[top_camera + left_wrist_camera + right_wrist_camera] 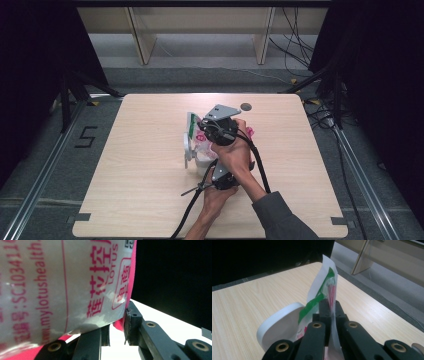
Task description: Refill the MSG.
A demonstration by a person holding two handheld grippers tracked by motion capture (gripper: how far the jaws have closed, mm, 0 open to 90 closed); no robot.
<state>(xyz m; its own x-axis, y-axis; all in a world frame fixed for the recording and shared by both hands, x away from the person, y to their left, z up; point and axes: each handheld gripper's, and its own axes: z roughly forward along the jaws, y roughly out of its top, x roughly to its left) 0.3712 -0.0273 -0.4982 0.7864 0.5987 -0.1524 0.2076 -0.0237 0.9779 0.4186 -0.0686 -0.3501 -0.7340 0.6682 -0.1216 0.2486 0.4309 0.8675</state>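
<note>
A clear plastic bag [193, 126] with green and pink print stands upright near the middle of the table. My right gripper [201, 131] is shut on the bag's thin top edge [325, 277], and the film is pinched flat between its fingertips [332, 307]. My left gripper [210, 166] comes in from below, under the right hand. The bag's lower body [62, 290], printed with pink lettering, bulges between its jaws [96, 332], and the right pad [128, 321] presses into it. A white round dish [279, 330] leans beside the bag [187, 150].
The light wooden table [140, 200] has bare room to the left, right and front. A small dark round spot [246, 106] sits near the far edge. Black cables [260, 170] trail from both grippers toward the person. Cables also lie on the floor at the right [320, 115].
</note>
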